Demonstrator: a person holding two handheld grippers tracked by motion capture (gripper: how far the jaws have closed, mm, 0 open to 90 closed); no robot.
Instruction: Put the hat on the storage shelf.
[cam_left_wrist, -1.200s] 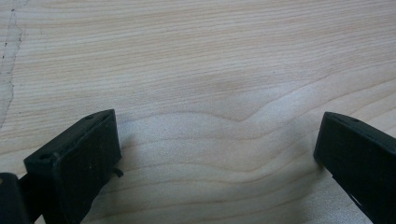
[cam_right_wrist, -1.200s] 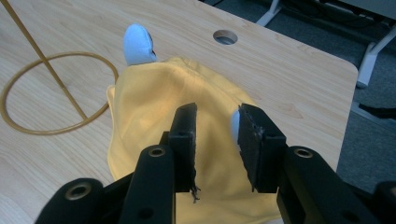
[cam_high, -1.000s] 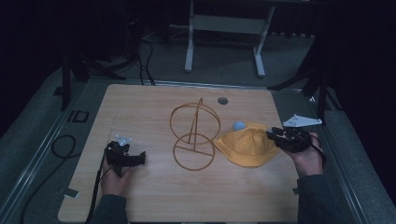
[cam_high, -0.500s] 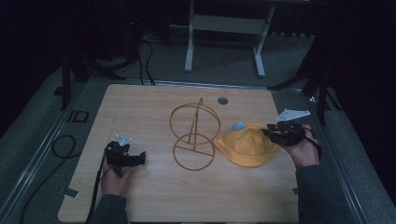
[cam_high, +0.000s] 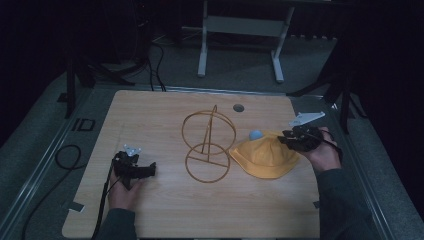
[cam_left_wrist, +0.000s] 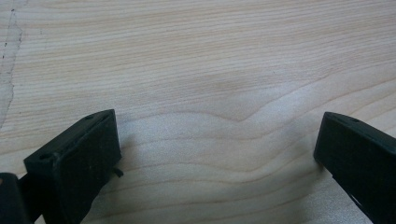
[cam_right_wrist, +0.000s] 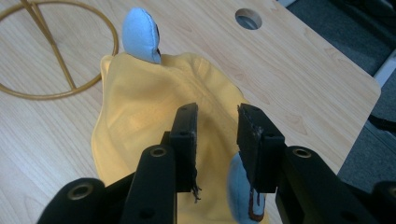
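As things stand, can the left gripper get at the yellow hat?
Probably not directly. The left gripper rests open on the table, and the gold wire stand sits between it and the yellow hat, so it would have to go around or over.

The high view is looking forward and down over the whole table (cam_high: 165, 210), while each gripper view is looking closely along its jaws, the right sharing the yellow hat (cam_right_wrist: 140, 107).

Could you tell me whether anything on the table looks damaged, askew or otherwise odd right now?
One small thing: in the right gripper view, the black pads of the right gripper look frayed, with ragged edges and loose threads. Otherwise the yellow hat lies flat beside the gold wire stand, which is upright.
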